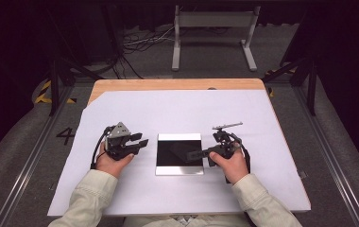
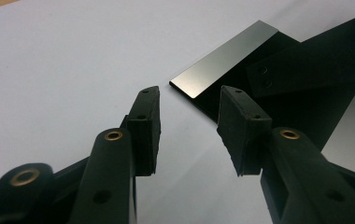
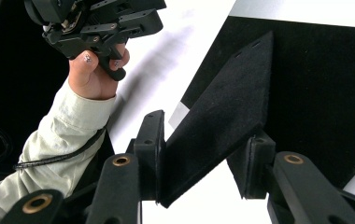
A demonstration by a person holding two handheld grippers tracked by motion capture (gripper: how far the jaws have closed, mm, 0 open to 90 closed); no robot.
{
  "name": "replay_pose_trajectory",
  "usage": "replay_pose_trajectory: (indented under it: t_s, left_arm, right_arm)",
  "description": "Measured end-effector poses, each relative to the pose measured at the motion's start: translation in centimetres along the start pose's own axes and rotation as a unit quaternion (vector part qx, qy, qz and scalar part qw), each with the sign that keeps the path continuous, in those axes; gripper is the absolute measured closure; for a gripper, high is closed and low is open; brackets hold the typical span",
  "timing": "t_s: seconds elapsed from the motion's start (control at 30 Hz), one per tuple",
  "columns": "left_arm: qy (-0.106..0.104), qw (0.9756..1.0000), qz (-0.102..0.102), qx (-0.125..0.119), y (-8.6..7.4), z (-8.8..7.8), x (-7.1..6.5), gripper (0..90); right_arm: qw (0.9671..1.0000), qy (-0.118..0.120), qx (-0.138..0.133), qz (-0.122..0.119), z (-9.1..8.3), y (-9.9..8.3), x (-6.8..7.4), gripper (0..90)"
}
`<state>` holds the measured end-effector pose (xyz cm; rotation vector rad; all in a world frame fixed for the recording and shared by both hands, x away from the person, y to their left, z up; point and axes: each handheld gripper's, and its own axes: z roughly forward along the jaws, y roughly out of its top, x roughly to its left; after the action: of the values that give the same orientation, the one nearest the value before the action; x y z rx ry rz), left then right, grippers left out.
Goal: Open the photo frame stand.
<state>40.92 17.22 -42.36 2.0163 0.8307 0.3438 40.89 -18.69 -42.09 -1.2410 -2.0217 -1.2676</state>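
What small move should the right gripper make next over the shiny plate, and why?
Probably lower the black pad flat onto the shiny plate. The right gripper holds the pad tilted over the plate's dark middle, while the left gripper waits open beside the plate's left edge.

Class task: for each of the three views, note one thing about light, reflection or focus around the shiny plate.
High view: the mirror plate reflects the dark room, bright only at its edges. Left gripper view: a silver strip gleams along the plate's near edge, while the close left tool looks soft. Right gripper view: the black pad in the right tool shows its felt-like grain; the white sheet glares.
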Motion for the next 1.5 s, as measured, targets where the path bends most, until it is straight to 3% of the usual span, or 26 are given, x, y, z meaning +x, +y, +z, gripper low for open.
replay_pose_trajectory:
  t_s: [0.37, 0.8, 0.93, 1.5]
  left_arm:
    - [0.007, 0.9999, -0.006, -0.008, 0.1, -0.6, 0.4, 59.5]
    - [0.012, 0.9998, -0.006, -0.015, 0.1, -0.9, 0.5, 59.6]
    - [0.018, 0.9996, -0.007, -0.021, 0.1, -1.1, 0.6, 59.7]
    - [0.014, 0.9997, -0.011, -0.015, 0.1, -0.9, 0.5, 59.5]
  right_arm:
    - [0.9997, -0.005, -0.005, -0.023, -0.5, -0.3, 0.8, 68.9]
    - [0.9993, 0.004, -0.019, -0.032, -1.2, -0.7, 1.7, 82.1]
    - [0.9989, 0.016, -0.036, -0.026, -1.6, -0.8, 1.8, 87.3]
    - [0.9954, 0.009, -0.079, -0.053, -2.3, -0.9, 2.7, 87.5]
